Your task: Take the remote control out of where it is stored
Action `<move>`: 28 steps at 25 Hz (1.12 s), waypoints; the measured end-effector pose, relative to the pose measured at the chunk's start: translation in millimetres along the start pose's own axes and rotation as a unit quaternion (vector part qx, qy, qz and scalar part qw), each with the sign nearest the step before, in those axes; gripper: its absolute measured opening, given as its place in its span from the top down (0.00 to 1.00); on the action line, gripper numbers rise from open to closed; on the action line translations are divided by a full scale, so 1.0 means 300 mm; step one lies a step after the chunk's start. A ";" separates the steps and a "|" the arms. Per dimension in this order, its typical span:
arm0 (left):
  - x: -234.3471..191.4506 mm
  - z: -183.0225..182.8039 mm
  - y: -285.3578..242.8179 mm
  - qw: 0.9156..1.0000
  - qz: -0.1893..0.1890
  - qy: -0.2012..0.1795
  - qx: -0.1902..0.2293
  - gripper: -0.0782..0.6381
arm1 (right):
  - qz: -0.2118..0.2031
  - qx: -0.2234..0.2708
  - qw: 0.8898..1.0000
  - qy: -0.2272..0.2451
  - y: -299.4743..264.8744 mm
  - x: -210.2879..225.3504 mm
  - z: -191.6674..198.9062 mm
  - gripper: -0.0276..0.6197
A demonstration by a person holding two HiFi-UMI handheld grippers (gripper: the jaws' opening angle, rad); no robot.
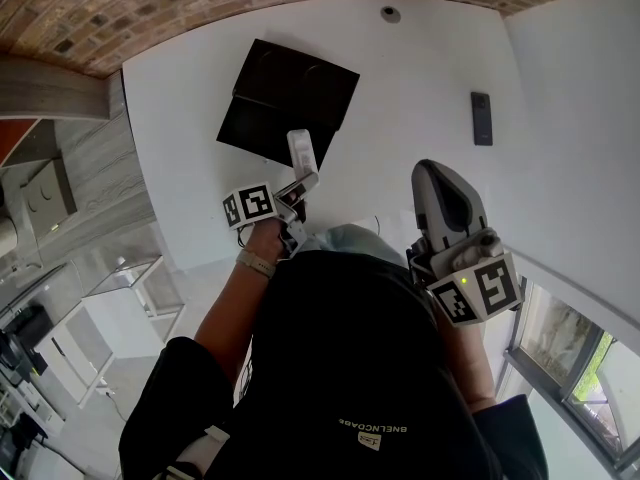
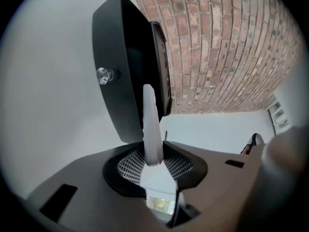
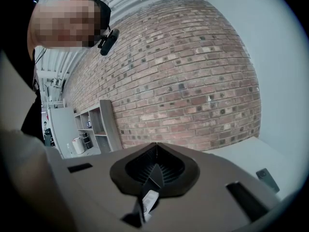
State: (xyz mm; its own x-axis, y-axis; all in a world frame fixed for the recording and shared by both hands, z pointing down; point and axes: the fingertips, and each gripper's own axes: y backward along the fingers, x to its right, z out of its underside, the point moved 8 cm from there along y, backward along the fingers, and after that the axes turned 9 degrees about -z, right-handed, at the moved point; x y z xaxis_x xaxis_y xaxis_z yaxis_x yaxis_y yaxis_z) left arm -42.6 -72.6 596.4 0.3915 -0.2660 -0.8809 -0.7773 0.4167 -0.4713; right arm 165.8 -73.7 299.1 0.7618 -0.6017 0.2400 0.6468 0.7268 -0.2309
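Note:
A slim white remote control [image 1: 300, 150] stands between the jaws of my left gripper [image 1: 300, 176], just in front of a black box [image 1: 290, 93] on the white table [image 1: 420, 88]. In the left gripper view the remote [image 2: 151, 124] rises upright from the mesh pads, which press on its lower end; my left gripper [image 2: 154, 162] is shut on it. Behind it stands the black box [image 2: 120, 62] with a clear knob [image 2: 104, 75] on its panel. My right gripper [image 1: 441, 180] hovers to the right, away from the box; its jaws [image 3: 154, 151] meet with nothing between them.
A small dark flat device [image 1: 481, 118] lies on the table's right part, also seen in the right gripper view [image 3: 267, 179]. A round fitting [image 1: 390, 13] sits near the far edge. A brick wall [image 2: 227, 42] stands behind; shelving [image 3: 99, 124] is at the left.

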 end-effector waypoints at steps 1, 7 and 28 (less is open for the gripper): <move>0.000 0.000 0.002 1.000 0.001 -0.001 0.001 0.73 | 0.000 0.001 1.000 0.000 0.002 0.000 0.001 0.95; -0.002 -0.003 0.013 1.000 0.002 0.003 0.010 0.73 | -0.001 -0.001 1.000 0.002 0.024 0.000 0.010 0.95; 0.044 0.041 0.049 0.999 0.013 -0.007 0.036 0.73 | -0.016 0.010 1.000 0.003 0.079 -0.005 0.016 0.95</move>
State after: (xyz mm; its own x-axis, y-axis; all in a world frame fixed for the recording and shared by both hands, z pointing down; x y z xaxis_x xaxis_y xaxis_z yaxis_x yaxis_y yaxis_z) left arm -43.0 -59.3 577.3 0.3780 -0.2425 -0.8935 -0.7506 0.4847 -0.4490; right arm 179.9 -54.2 297.9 0.7408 -0.6271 0.2408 0.6703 0.7136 -0.2038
